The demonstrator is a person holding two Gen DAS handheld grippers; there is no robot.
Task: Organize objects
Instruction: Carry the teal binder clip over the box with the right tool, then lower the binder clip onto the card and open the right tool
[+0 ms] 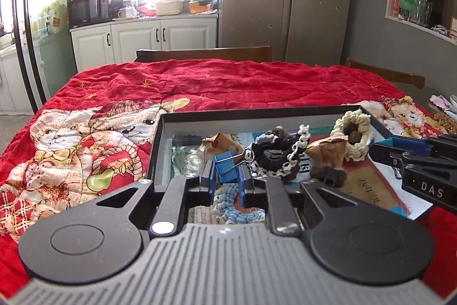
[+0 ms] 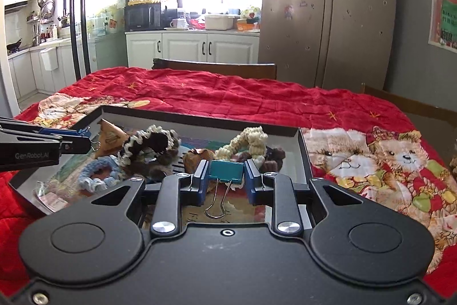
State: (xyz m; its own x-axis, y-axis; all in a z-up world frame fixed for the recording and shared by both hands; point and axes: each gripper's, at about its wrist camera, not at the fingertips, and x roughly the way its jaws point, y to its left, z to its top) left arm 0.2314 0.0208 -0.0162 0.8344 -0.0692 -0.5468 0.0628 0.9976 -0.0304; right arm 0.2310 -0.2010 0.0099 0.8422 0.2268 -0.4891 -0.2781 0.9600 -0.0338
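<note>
Our left claw (image 1: 226, 176) pinches a blue metal clip (image 1: 227, 168); our right claw (image 2: 225, 177) pinches a teal metal clip (image 2: 226, 168). The shallow black box (image 2: 200, 120) lies right below both.

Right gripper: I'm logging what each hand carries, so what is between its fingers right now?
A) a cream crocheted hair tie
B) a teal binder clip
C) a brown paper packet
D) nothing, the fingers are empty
B: in the right wrist view the right gripper has its blue pads pressed on either side of the teal binder clip, whose wire handles hang toward the camera above the open box.
</note>
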